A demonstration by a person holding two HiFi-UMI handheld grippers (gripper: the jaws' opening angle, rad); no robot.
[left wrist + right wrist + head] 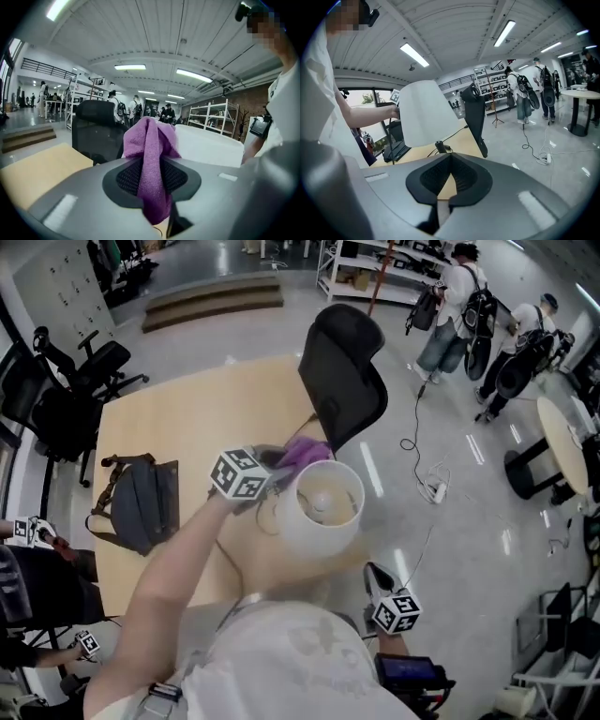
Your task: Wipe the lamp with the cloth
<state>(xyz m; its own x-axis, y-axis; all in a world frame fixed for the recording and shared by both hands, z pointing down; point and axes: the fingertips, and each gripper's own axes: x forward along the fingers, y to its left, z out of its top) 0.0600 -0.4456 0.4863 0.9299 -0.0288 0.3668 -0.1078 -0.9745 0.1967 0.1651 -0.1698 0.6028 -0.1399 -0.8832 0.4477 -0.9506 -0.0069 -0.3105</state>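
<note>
Holding cloth [150, 140], left gripper [275, 465] hovers beside lamp [323, 532] rim.

The bench [187, 409] is bare at its far left. A black office chair [345, 371] stands just beyond the lamp [323, 512]; a grey bag [145, 502] lies left.

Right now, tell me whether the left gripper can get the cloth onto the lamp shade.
Probably yes. The left gripper is shut on the purple cloth, which sits right beside the lamp shade rim, with nothing between them.

No legible text, label, brand or number anywhere
</note>
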